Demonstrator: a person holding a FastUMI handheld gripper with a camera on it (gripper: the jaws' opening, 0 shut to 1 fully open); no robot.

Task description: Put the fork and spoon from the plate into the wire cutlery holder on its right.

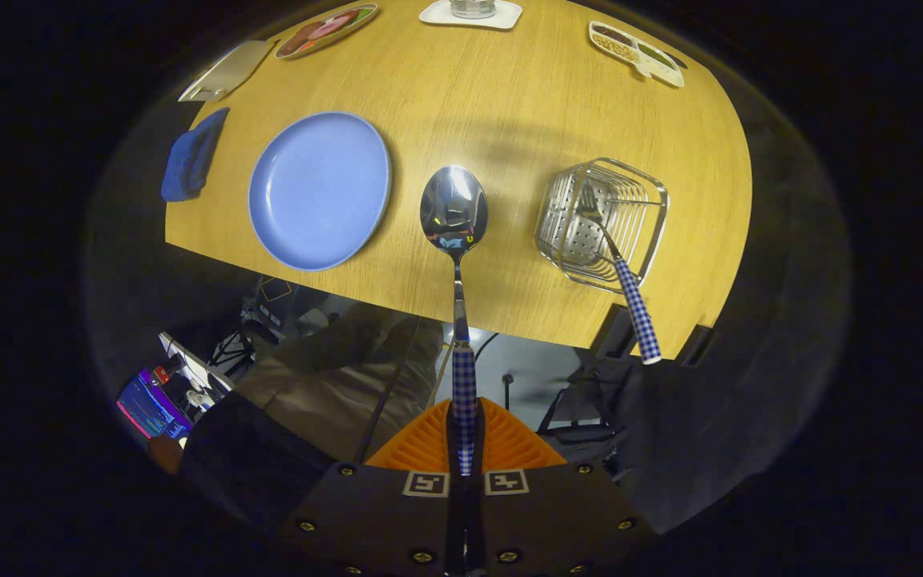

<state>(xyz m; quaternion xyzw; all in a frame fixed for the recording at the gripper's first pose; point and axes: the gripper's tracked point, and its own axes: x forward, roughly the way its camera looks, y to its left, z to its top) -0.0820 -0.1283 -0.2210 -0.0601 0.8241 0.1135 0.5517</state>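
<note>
My gripper (465,437) is shut on the checked handle of the spoon (454,210). The spoon points straight ahead from the fingers, held high above the wooden table, and its shiny bowl hangs over the stretch between the plate and the holder. The blue plate (319,189) lies bare to the left of the spoon. To the spoon's right stands the wire cutlery holder (602,220). The fork (618,268) rests in the holder, tines inside and checked handle sticking out over the holder's near rim toward the table's near edge.
A folded blue cloth (191,156) lies left of the plate. Along the far edge are a pale tray (225,72), a pictured plate (325,30), a white coaster with a glass (472,13) and a divided snack dish (636,53). A person's trousers (341,377) show below the table's near edge.
</note>
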